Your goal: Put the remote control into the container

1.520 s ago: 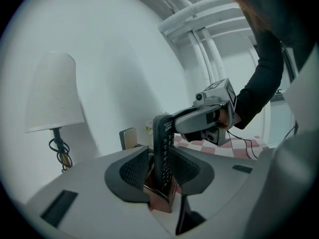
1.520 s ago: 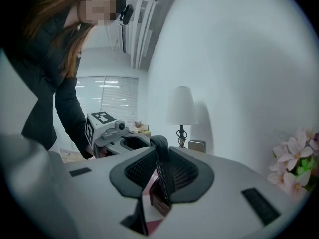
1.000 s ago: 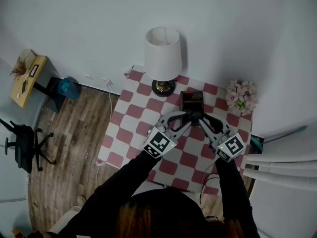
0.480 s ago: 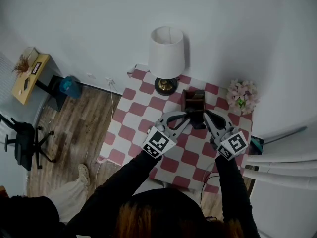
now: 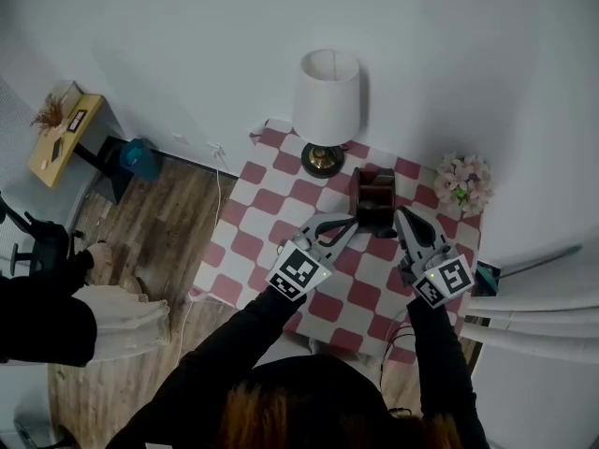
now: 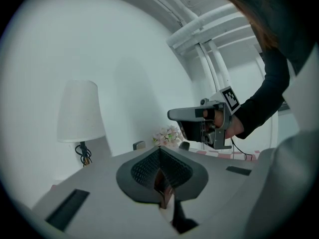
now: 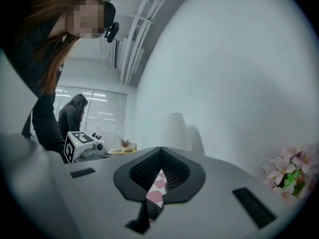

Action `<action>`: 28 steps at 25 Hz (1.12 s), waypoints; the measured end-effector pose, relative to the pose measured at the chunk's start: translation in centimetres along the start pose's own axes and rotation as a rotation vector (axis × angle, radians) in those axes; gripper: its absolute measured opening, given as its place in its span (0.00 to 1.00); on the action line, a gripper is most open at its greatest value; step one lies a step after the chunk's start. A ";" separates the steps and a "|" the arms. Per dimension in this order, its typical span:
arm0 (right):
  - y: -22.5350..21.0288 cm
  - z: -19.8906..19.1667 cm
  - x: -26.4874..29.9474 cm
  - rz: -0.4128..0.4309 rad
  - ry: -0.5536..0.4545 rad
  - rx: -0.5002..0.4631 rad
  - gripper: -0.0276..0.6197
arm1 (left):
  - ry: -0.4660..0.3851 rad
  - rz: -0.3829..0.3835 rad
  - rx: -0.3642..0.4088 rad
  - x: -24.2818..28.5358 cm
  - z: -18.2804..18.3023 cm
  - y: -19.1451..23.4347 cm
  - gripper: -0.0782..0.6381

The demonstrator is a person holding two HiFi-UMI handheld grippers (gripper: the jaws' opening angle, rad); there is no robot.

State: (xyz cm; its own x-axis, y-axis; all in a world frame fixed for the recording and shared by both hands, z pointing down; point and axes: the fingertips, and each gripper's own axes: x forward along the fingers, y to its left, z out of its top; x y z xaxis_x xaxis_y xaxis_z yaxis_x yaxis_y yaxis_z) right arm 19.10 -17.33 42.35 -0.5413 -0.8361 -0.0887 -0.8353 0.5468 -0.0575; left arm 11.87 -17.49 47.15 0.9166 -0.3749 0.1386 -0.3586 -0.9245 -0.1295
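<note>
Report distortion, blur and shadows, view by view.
Head view: fisheye bows the room's edges; light soft and even. Left gripper view: round black vignette, ceiling pipes bowed. Right gripper view: mosaic patch top left; lamp throws a soft wall shadow.

Inside the container, the contents are too dark to tell.

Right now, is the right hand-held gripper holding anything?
No, the right hand-held gripper has its jaws together, only the checkered tablecloth showing behind them.

The grey two-jaw left gripper and right gripper have just closed, both empty, as a passer-by in pale trousers walks in.
</note>
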 end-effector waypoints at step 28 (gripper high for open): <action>10.8 1.3 -6.4 -0.081 0.015 0.054 0.07 | -0.069 0.136 -0.062 -11.3 2.4 -4.1 0.12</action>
State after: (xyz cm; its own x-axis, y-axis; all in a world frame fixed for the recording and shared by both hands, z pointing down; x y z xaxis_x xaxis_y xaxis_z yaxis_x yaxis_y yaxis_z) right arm 13.70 -6.00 40.98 -0.4739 -0.8781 -0.0663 -0.8702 0.4785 -0.1171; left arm 3.46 -9.27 43.76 0.8682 -0.4931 0.0557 -0.4883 -0.8689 -0.0814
